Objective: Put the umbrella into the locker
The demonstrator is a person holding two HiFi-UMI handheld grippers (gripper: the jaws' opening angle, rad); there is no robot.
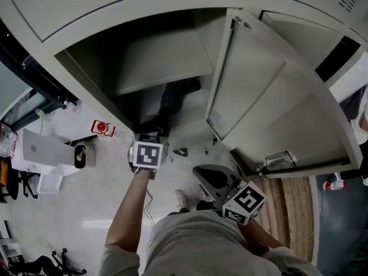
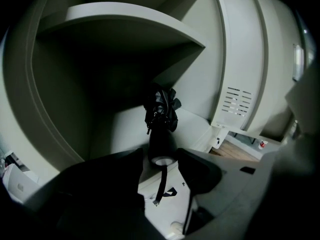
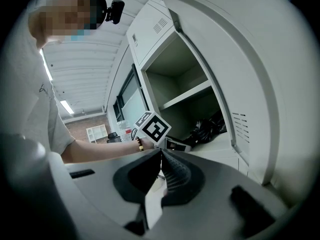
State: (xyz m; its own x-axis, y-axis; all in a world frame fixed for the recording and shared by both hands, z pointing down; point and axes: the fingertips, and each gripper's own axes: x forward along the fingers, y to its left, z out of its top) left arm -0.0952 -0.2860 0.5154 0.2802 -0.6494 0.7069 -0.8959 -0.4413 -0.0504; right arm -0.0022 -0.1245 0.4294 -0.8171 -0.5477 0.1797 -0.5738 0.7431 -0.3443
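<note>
Nearest, in front of the person's chest, the right hand-held gripper (image 3: 160, 153) has its ribbed jaws closed tip to tip with nothing between them; its marker cube (image 1: 247, 202) faces up in the head view, and it hangs just outside the locker's open door (image 1: 253, 96)

Further out, the person's bare left forearm (image 1: 131, 211) reaches to the left hand-held gripper (image 2: 161, 153), which points down into the mouth of the locker (image 2: 55, 114). Its jaws stand fairly wide, one on each side of the butt end of the umbrella's black handle (image 2: 161, 141) – the pads flank it closely and do not seem to press on it. A thin black wrist strap (image 2: 161, 181) dangles from the handle end, down over the locker's front edge

Beyond the jaws, the umbrella (image 2: 161, 109) – black and folded – lies on the locker floor (image 2: 125, 129) in the lower compartment, under the shelf (image 2: 130, 19), with the handle toward the opening and the bunched canopy toward the dim back. A vented panel (image 2: 237, 101) shows on the inside of the door to the right

On the room floor left of the locker sit a white box (image 1: 40, 151) and a small red-and-white item (image 1: 103, 127)
</note>
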